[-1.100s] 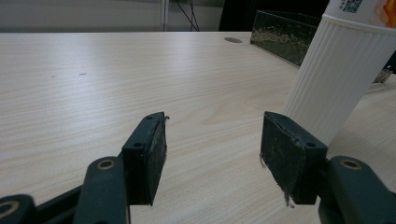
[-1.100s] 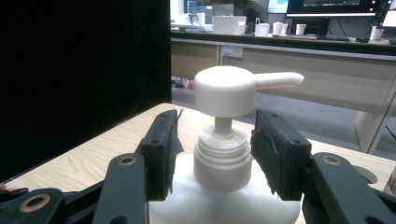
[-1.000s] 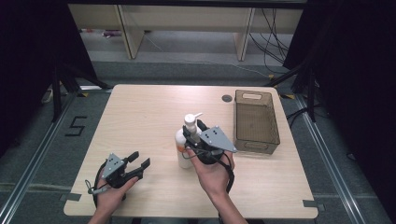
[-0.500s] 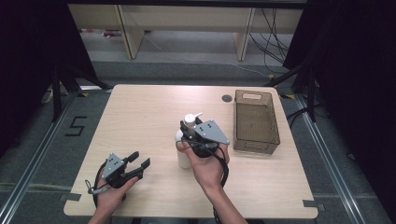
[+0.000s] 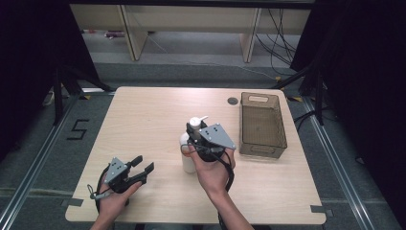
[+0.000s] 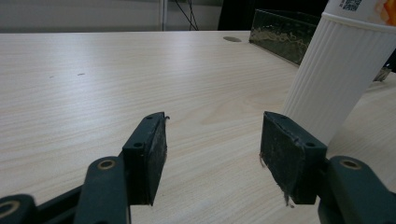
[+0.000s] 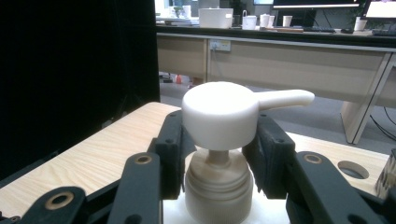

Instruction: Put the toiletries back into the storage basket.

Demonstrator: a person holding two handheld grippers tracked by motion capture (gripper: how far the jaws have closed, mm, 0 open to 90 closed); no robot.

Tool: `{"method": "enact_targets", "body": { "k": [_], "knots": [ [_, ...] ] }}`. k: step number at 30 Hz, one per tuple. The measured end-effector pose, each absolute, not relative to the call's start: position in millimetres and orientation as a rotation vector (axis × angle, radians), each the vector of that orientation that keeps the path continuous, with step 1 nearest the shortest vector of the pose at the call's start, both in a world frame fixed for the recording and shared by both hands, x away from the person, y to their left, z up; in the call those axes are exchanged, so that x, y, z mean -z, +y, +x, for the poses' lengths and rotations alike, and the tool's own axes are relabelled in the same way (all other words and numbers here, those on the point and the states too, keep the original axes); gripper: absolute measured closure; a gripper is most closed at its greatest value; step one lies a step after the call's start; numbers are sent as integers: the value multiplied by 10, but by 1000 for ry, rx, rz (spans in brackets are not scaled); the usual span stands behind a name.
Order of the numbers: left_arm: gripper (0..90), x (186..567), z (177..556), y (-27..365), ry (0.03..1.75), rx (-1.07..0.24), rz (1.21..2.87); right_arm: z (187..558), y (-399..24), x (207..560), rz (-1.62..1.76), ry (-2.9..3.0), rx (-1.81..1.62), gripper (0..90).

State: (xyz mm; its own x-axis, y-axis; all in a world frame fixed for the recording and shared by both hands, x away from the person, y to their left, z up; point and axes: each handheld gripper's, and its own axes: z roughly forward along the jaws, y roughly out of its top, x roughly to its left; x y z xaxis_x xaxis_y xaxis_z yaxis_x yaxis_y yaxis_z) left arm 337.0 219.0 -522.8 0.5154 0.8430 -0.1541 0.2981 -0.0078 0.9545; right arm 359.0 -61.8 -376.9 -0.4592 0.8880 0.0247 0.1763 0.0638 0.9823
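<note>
Seen from above, a pale wooden table fills the middle of the frame. At its lower left the person's left hand rests the left gripper on the wood, jaws spread wide with nothing between them; in the left gripper view its two black pads frame bare tabletop, and the ribbed white base of the pump bottle stands just to the right of the right-hand pad, apart from it.

Just right of centre in the high view, the white pump bottle stands upright on the table. The right gripper sits around its upper part, the person's hand behind it. In the right gripper view the jaws flank the bottle's neck and collar under the pump head, whose spout points to the right of that frame. These jaws have just been closing with the neck between them; the pads look very near or touching the collar, but a firm pinch cannot be told.

At the right edge of the table lies an empty smoky-brown plastic bin, well apart from the bottle.

The step in hand appears to be grasping the bottle by its neck. The next move likely calls for finishing the squeeze squarely below the pump head, then lifting straight up without tipping
</note>
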Motion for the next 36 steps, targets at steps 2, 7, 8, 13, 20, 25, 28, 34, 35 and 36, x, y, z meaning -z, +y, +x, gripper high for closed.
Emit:
{"method": "enact_targets", "body": {
  "k": [2, 7, 8, 13, 20, 25, 28, 34, 35, 36],
  "knots": [
    [404, 5229, 3370, 2190, 1008, -574, 1571, 3587, -623, 3765, 1073, 1717, -1447, 605],
    [404, 5229, 3371, 2187, 1009, -577, 1573, 3549, -682, 3693, 1072, 1698, -1464, 606],
    [404, 5229, 3371, 2186, 1008, -577, 1574, 3544, -698, 3672, 1066, 1693, -1472, 606],
    [405, 5229, 3372, 2183, 1008, -579, 1575, 3488, -821, 3547, 1069, 1663, -1478, 606],
    [405, 5231, 3374, 2182, 1008, -579, 1571, 3440, -993, 3465, 1085, 1618, -1469, 606],
    [406, 5229, 3372, 2182, 1011, -581, 1574, 3399, -1130, 3406, 1069, 1579, -1454, 606],
    [406, 5229, 3372, 2182, 1011, -582, 1574, 3376, -1172, 3379, 1080, 1569, -1465, 606],
    [406, 5228, 3373, 2186, 1013, -581, 1574, 3321, -1359, 3306, 1086, 1513, -1455, 606],
    [406, 5228, 3373, 2185, 1014, -581, 1575, 3307, -1391, 3296, 1099, 1503, -1445, 606],
    [406, 5228, 3372, 2184, 1014, -581, 1575, 3310, -1420, 3288, 1087, 1493, -1445, 606]
  ]
}}
